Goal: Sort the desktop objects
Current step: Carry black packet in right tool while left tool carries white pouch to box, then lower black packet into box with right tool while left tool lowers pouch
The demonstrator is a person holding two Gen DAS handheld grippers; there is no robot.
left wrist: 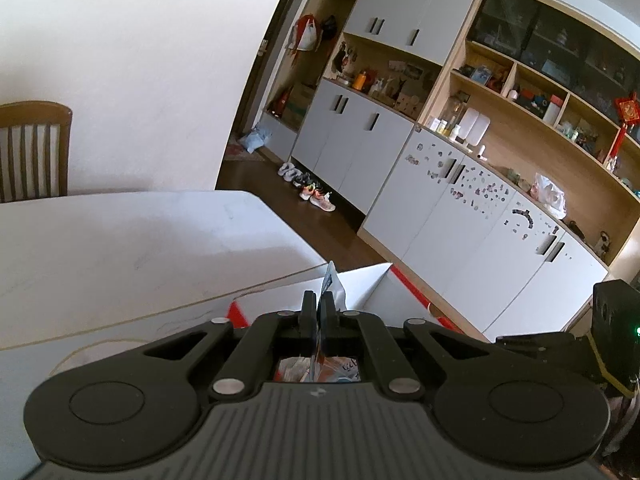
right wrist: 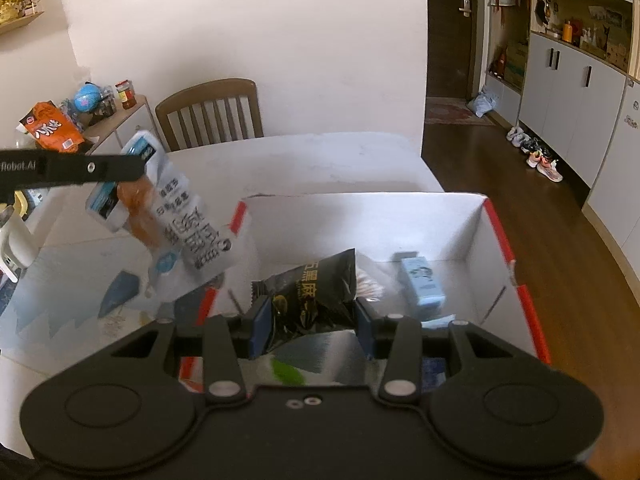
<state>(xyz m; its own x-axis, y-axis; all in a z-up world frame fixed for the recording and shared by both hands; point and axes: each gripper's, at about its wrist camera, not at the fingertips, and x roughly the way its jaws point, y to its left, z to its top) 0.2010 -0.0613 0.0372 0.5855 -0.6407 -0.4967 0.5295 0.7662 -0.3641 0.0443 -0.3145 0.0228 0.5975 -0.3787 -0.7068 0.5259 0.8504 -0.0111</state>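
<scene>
My left gripper (left wrist: 319,312) is shut on a white snack packet (left wrist: 332,284). The right wrist view shows that packet (right wrist: 188,232) hanging from the left gripper's fingers (right wrist: 120,168) over the left wall of the white cardboard box (right wrist: 472,240). My right gripper (right wrist: 310,320) is above the box with its jaws apart. A black snack packet (right wrist: 316,296) sits between them; whether the pads touch it is not clear. A light blue carton (right wrist: 422,280) and a clear bag of white items (right wrist: 370,280) lie in the box.
The box stands on a white table (left wrist: 120,248) with a wooden chair (right wrist: 210,114) behind it. A side shelf (right wrist: 116,120) at left holds an orange bag and jars. Cabinets and shoes line the floor at right.
</scene>
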